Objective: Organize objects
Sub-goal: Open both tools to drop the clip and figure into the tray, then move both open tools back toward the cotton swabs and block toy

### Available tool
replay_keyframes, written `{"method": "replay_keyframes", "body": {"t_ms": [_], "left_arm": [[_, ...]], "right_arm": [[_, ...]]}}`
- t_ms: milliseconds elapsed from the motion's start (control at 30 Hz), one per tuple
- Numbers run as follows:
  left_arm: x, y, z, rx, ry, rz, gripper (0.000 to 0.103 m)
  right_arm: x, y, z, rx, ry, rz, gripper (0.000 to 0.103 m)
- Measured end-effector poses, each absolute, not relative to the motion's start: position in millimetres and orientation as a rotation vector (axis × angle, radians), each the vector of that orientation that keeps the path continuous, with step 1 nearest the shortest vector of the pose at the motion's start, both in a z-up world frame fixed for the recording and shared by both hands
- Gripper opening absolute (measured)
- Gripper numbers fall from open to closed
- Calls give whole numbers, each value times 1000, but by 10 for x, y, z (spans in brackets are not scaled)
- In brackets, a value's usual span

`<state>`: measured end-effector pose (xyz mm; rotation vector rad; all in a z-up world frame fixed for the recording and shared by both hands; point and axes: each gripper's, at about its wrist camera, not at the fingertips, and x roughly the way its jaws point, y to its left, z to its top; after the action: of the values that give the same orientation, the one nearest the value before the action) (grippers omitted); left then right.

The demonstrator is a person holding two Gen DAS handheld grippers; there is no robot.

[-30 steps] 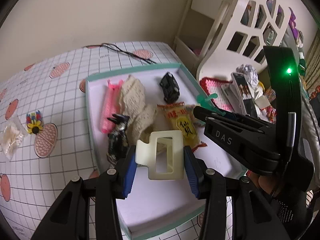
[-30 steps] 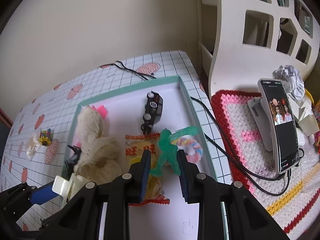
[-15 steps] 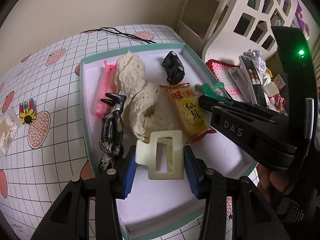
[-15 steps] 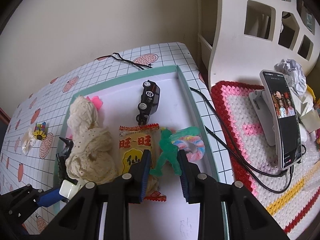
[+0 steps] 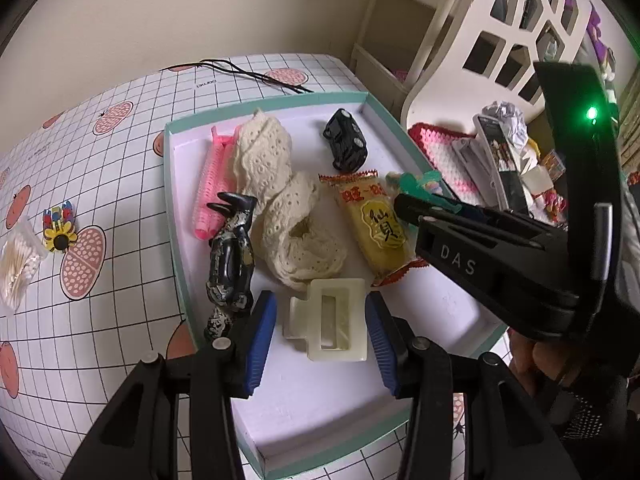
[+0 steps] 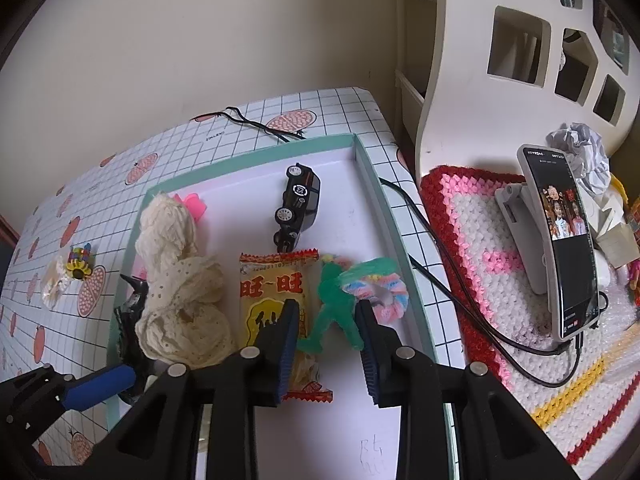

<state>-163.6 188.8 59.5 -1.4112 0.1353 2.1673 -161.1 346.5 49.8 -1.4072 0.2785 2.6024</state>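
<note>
A teal-rimmed white tray (image 5: 178, 216) (image 6: 384, 216) holds a pink comb (image 5: 210, 184), cream lace cloth (image 5: 280, 200) (image 6: 176, 280), black toy car (image 5: 346, 144) (image 6: 298, 204), yellow snack packet (image 5: 374, 224) (image 6: 272, 292), black patterned figure (image 5: 232, 260) and pastel scrunchie (image 6: 384, 292). My left gripper (image 5: 322, 332) has opened; the cream hair claw clip (image 5: 330, 326) lies on the tray between its blue pads, not touching them. My right gripper (image 6: 326, 340) is open around a green toy figure (image 6: 334, 312) lying on the tray.
A flower clip (image 5: 60, 228) and a bag of cotton swabs (image 5: 16, 264) lie on the checked tablecloth left of the tray. A black cable (image 5: 256, 76) lies behind it. A phone on a stand (image 6: 560, 240) stands on a crocheted mat at the right, by a white shelf (image 6: 520, 60).
My left gripper opened and let the claw clip down onto the tray. My right gripper opened and released the green figure beside the scrunchie. Both lowered toward the tray.
</note>
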Motion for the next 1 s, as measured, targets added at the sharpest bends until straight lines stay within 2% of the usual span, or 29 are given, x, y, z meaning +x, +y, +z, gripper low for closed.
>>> {"method": "replay_keyframes", "body": {"t_ms": [133,500,633,700,767,933,1000], "left_arm": [[-1650,1837,686,-1390,97,2174,47],[-1840,1357,920,-1330,-80,2353,48],[-1932,1135,892,-1358,-152,2407,56],[-1964,1066,871,-1370,-157,2434,57],[-2007,991,840,-1386,-150,2462,59],[-2070,807,784,-1415,-183,2510,62],[-2082,753,758,-1421,-189,2533,73]], "right_arm": [[-1594,3482,524,-1391,290,2607,39],[-1565,3465,643,-1323,298,2642,39],[-1555,3452,677,-1305,308,2657,39],[-1551,3446,685,-1296,318,2660,39],[-1543,3441,698,-1285,318,2661,52],[-1530,3427,709,-1275,321,2672,61],[-1531,3418,707,-1277,323,2677,64]]}}
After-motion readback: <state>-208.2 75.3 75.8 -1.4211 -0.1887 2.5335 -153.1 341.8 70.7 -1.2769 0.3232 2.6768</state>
